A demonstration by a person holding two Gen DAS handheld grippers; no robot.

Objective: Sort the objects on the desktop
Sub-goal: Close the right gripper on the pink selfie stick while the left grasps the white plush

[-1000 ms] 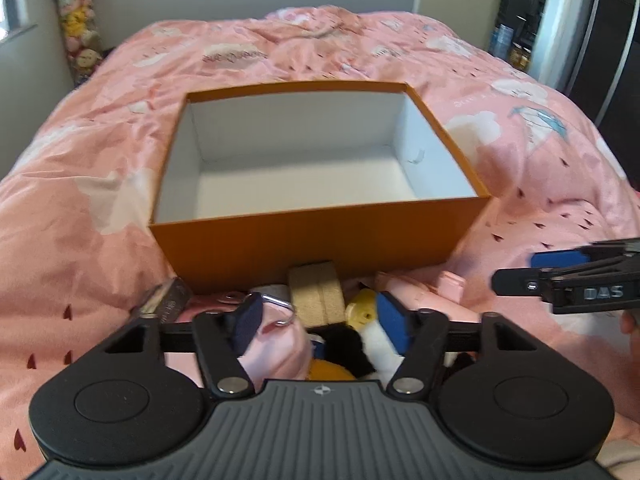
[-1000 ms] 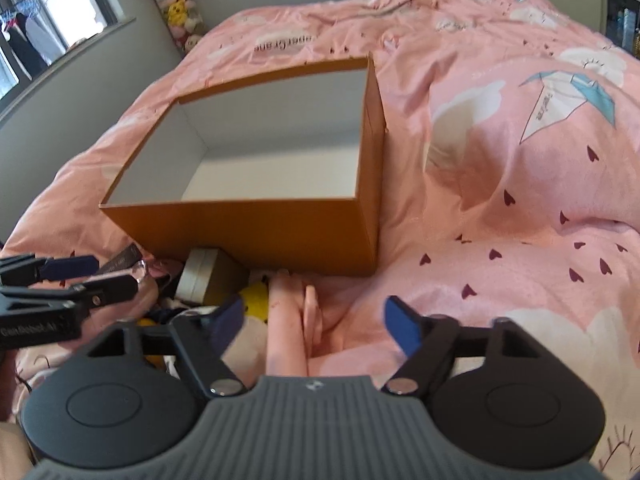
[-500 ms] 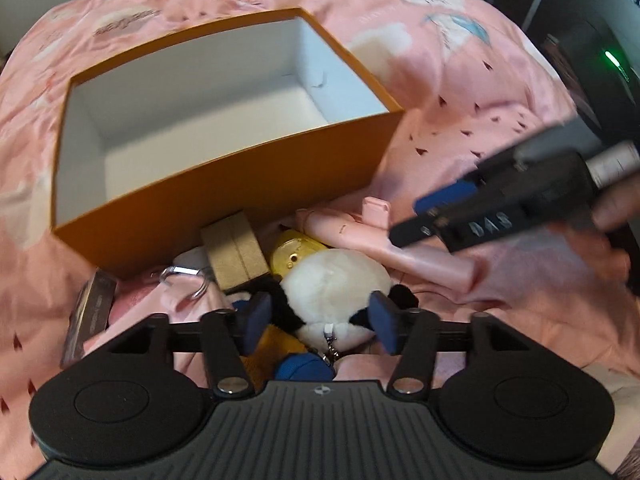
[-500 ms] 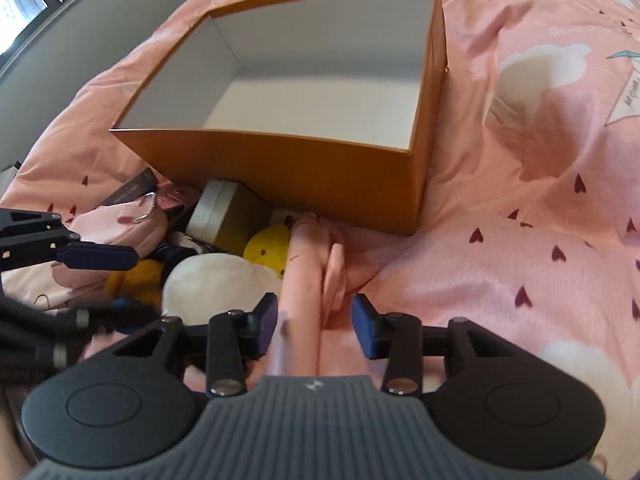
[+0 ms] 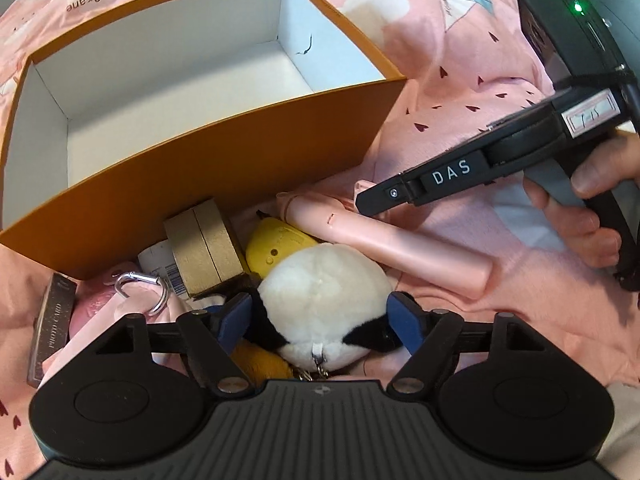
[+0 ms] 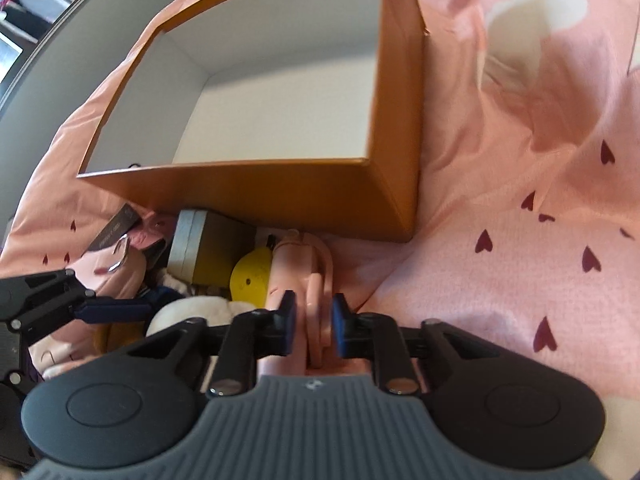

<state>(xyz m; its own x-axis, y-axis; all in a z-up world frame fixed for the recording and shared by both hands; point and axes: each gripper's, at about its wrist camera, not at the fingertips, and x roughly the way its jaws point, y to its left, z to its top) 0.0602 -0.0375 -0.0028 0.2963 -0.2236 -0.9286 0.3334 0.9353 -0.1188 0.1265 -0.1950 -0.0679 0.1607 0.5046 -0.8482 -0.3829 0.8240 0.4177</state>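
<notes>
An orange box (image 5: 224, 152) with a white inside lies open on the pink bedspread; it also shows in the right wrist view (image 6: 396, 120). In front of it is a pile of objects. My left gripper (image 5: 320, 316) has its blue pads on both sides of a white and black plush panda (image 5: 324, 296) and presses on it. My right gripper (image 6: 314, 324) is shut on a long pink folded fan-like device (image 6: 304, 276), which also shows in the left wrist view (image 5: 392, 244). The right gripper's body (image 5: 480, 168) shows in the left wrist view.
In the pile are a gold box (image 5: 204, 248), a yellow round gadget (image 5: 276, 244), a pink pouch with a metal ring (image 5: 140, 292) and a dark photo card pack (image 5: 52, 328). The pink heart-print bedspread (image 6: 540, 240) spreads to the right.
Both grippers have dropped toward the pile. The left one has closed around the plush panda. The right one has narrowed onto the pink device.
</notes>
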